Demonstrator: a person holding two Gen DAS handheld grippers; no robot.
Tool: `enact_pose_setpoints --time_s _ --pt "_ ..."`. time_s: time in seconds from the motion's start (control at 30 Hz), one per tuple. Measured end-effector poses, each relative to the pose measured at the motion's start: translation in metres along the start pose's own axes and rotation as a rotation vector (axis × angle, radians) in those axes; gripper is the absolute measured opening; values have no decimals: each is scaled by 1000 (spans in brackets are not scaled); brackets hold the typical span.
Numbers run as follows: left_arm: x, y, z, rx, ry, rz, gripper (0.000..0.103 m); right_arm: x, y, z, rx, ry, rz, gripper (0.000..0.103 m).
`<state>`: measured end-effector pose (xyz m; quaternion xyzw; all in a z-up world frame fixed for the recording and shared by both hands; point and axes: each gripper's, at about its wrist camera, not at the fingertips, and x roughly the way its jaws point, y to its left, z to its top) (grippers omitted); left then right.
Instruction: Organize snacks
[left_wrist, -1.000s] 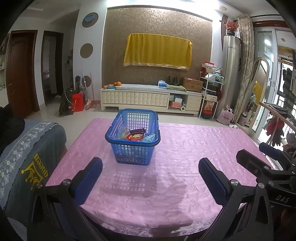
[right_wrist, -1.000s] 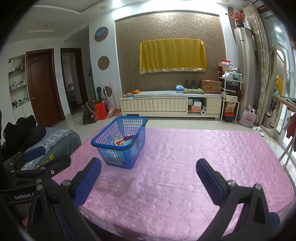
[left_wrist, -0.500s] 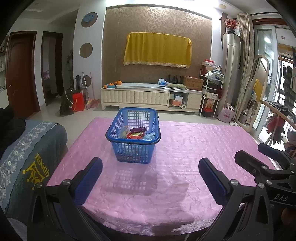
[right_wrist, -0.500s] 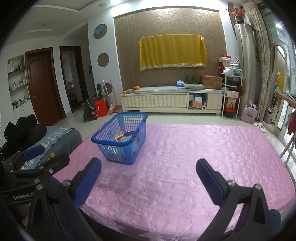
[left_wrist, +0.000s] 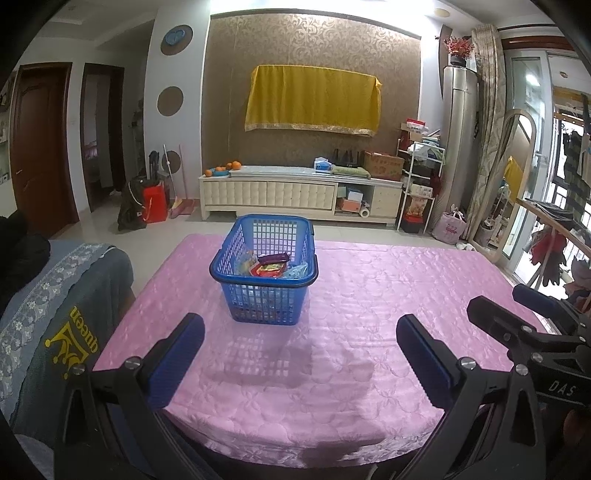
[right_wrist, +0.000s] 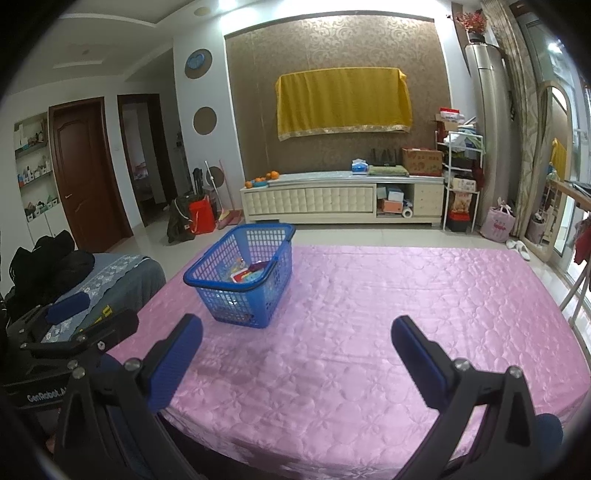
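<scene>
A blue plastic basket (left_wrist: 264, 295) (right_wrist: 240, 295) stands on the pink quilted table cover (left_wrist: 351, 332) (right_wrist: 369, 314), left of centre. Several snack packets (left_wrist: 271, 266) (right_wrist: 249, 275) lie inside it, one of them red. My left gripper (left_wrist: 299, 354) hangs over the near edge of the table, short of the basket, open with nothing between its blue pads. My right gripper (right_wrist: 295, 352) is at the same near edge, to the right of the basket, also open and empty. Each gripper shows at the side of the other's view.
A chair draped in grey cloth (left_wrist: 55, 314) stands against the table's left side. Beyond the table are tiled floor, a white TV cabinet (left_wrist: 299, 195) with oranges on it, a shelf rack (left_wrist: 419, 184) and a clothes rack at the right.
Both grippers have drawn back slightly and risen; the basket looks a little farther away. The jaws have stayed open and the basket has not moved.
</scene>
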<state>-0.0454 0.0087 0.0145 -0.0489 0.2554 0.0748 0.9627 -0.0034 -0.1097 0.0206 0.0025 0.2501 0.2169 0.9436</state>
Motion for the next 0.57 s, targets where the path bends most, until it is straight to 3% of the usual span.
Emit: enact_pose_setpoints --time_s 0.57 --pt "1 3 -2 -25 10 -9 103 -3 7 -2 2 10 -2 103"
